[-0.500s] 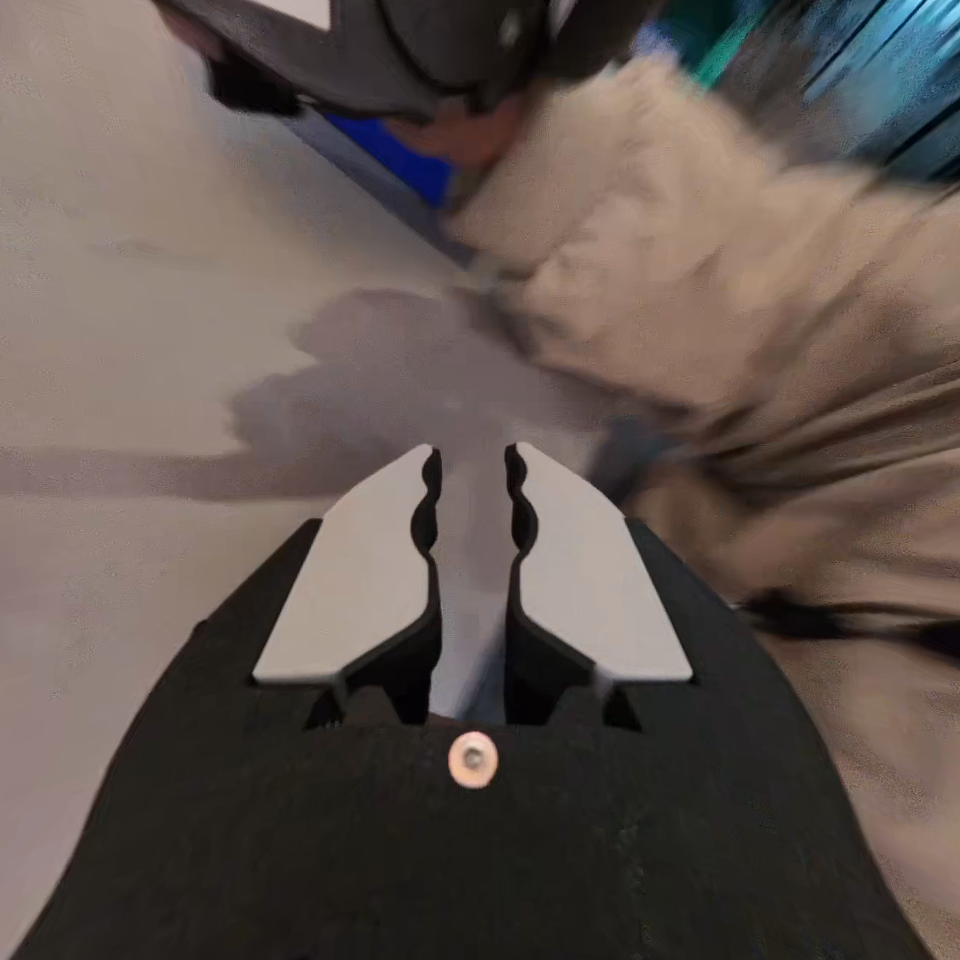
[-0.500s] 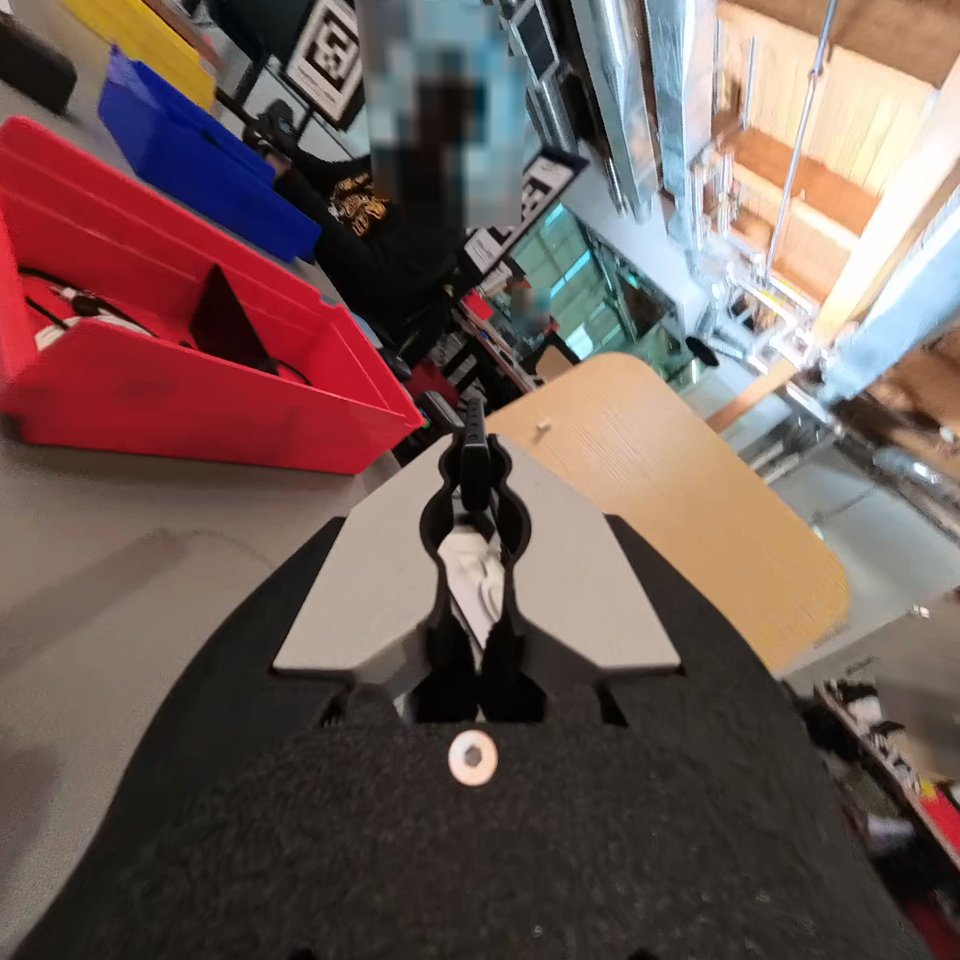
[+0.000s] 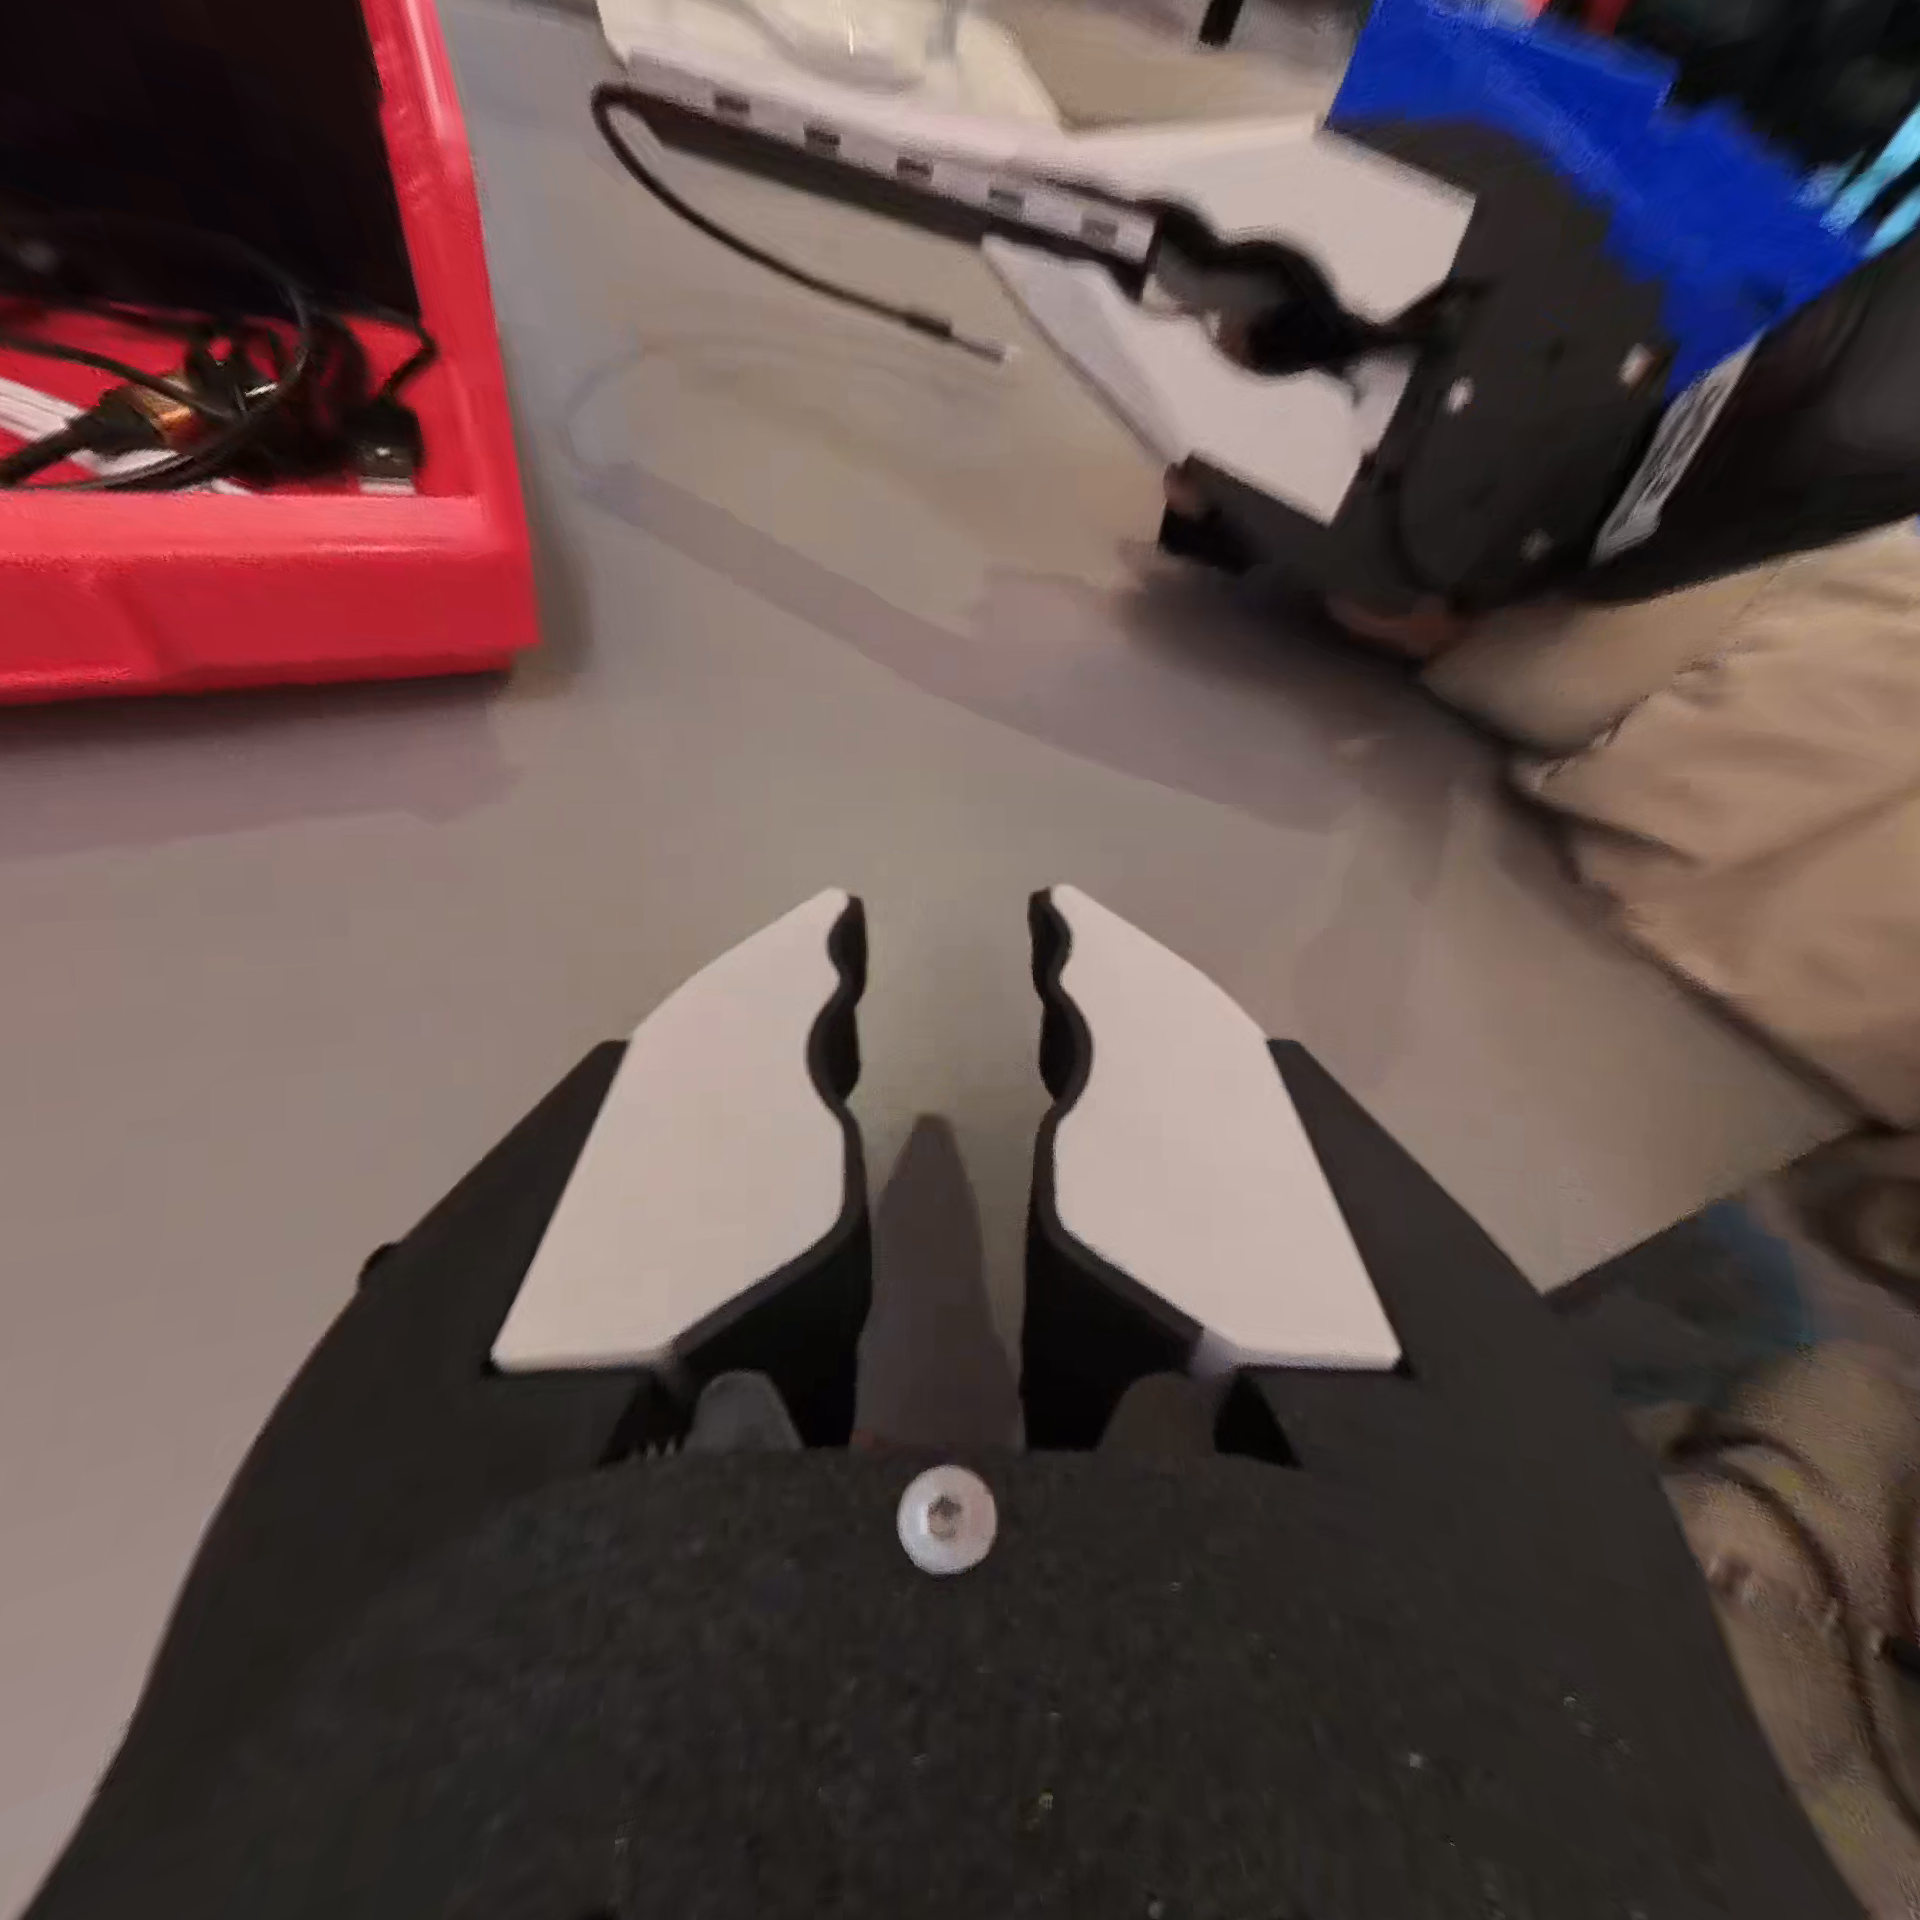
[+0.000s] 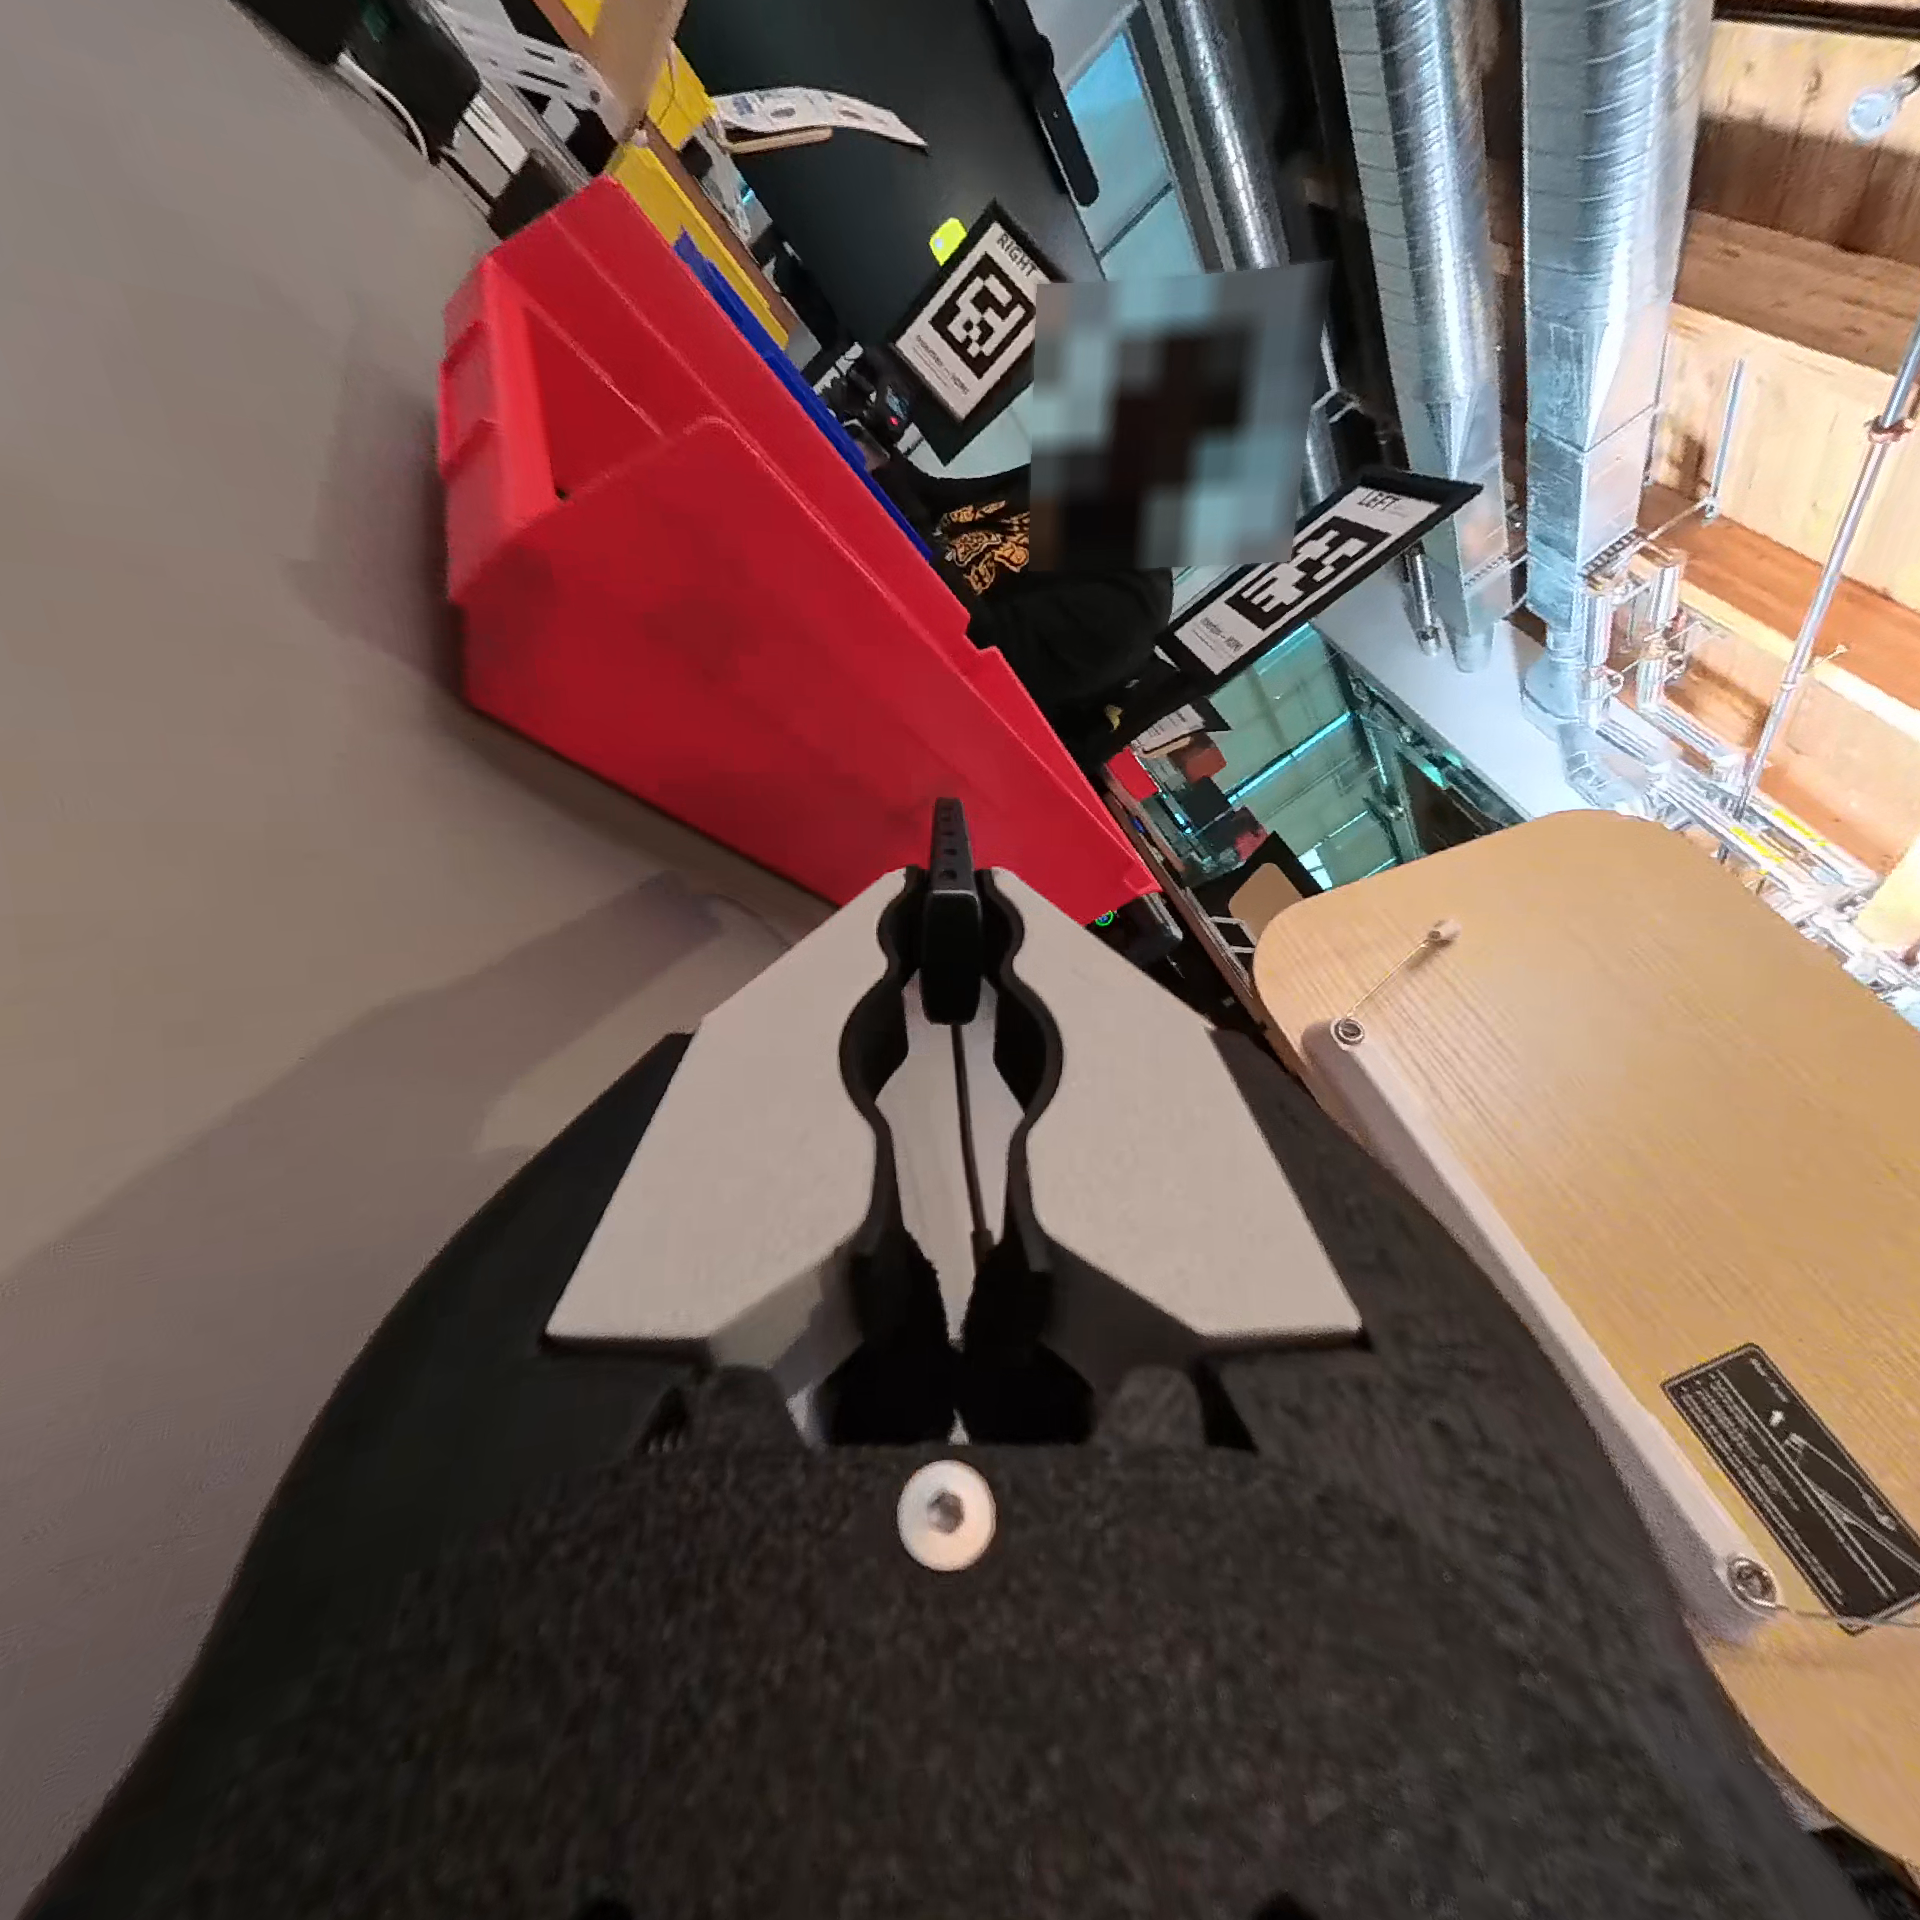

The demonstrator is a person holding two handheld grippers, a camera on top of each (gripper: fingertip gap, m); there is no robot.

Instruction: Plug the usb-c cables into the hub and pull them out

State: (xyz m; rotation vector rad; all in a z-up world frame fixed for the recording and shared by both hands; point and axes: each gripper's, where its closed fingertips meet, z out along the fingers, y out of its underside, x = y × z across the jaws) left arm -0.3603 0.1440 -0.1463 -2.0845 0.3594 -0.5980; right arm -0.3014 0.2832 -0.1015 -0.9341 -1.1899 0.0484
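The hub (image 3: 904, 177), a long dark strip w/ a row of ports, is clamped at one end by the right gripper (image 3: 1226, 281); seen from the left wrist cam it sticks out leftward above the grey table (image 3: 727, 790), its thin black lead (image 3: 748, 249) drooping below w/ the free end toward the table. In the right wrist cam the hub (image 4: 951, 914) shows end-on, a narrow black edge pinched between the fingertips (image 4: 821, 966), jaws closed tight on it. 0.5 s ago that cam had the same pinch, but w/ a white scrap showing behind the hub; now only a thin dark line there, and the view has rolled so the red bin (image 4: 748, 644) stands steeper.

Left gripper (image 3: 945, 914) hangs over bare table, jaws a narrow gap apart, nothing between them; same gap as 0.5 s ago. It has swung: earlier it faced a beige sleeve and blurred table, now the red bin (image 3: 457, 416) sits at the table's far left w/ a tangle of cables (image 3: 239, 384) inside; which are usb-c can't tell. Beige sleeve (image 3: 1704, 790) now at right, behind the right gripper. Blue bin (image 3: 1621, 135) far right, blurred
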